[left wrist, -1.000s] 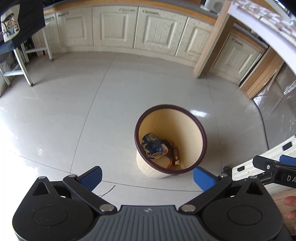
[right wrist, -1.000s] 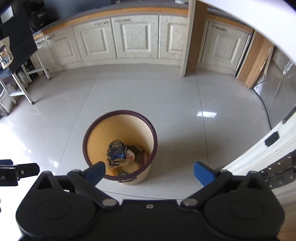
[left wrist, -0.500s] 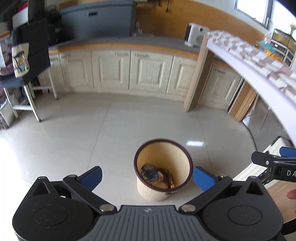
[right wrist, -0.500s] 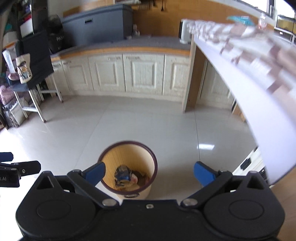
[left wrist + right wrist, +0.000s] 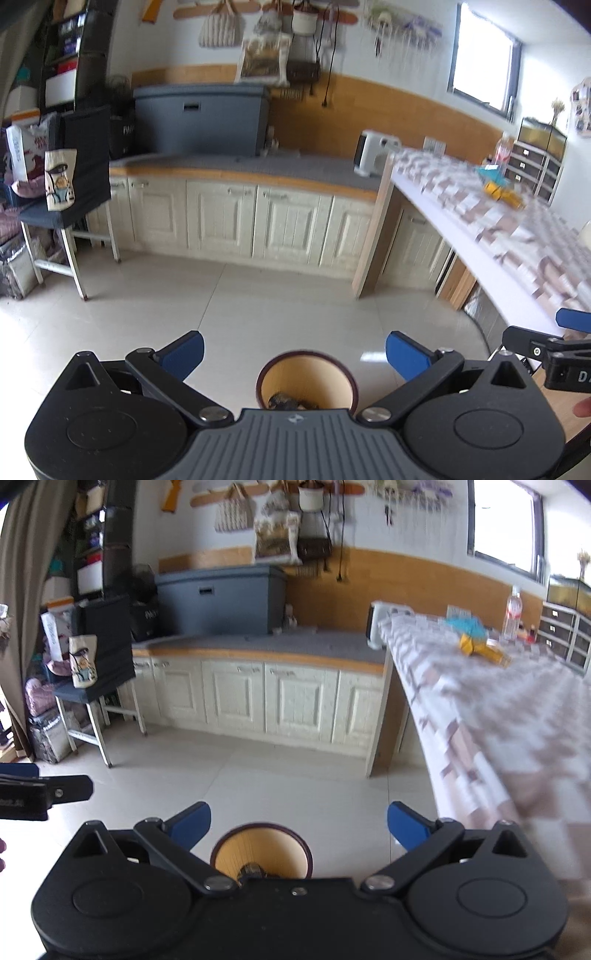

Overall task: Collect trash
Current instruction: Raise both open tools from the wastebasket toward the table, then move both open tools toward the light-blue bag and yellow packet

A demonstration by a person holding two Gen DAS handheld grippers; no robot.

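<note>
I count one bin (image 5: 306, 380) on the floor (image 5: 258, 295), low at 6 o'clock in both wrist views, sitting between my finger pairs and partly cut off by the gripper bodies. It is a round tub, cream ribbed inside, dark maroon rim, with some dark crumpled trash (image 5: 284, 400) at the bottom; I can't tell how many pieces. My left gripper (image 5: 294, 352) has its two blue-tipped fingers spread wide, nothing between them. My right gripper (image 5: 299, 822) is the same: two blue tips wide apart, holding nothing. Each gripper also shows at the edge of the other's view, at 3 o'clock in the left view with white letters "D" readable on it, at 9 o'clock in the right view with writing too blurred to read. Up at 2 o'clock is one long table (image 5: 498, 709) with a checked cloth, blurred. On it, far end: one clear bottle (image 5: 513, 614) standing upright, one yellow wrapper (image 5: 480, 648), one teal item (image 5: 461, 626) just beside it. One white appliance (image 5: 373, 151) stands on the grey counter (image 5: 240, 164) at 1 o'clock, one grey box (image 5: 201, 120) at 11 o'clock. Cream cabinet doors run below the counter. One black chair (image 5: 85, 162) at 9 o'clock carries one cartoon-print bag (image 5: 61, 179). Several bags hang on the wall at 12 o'clock.
</note>
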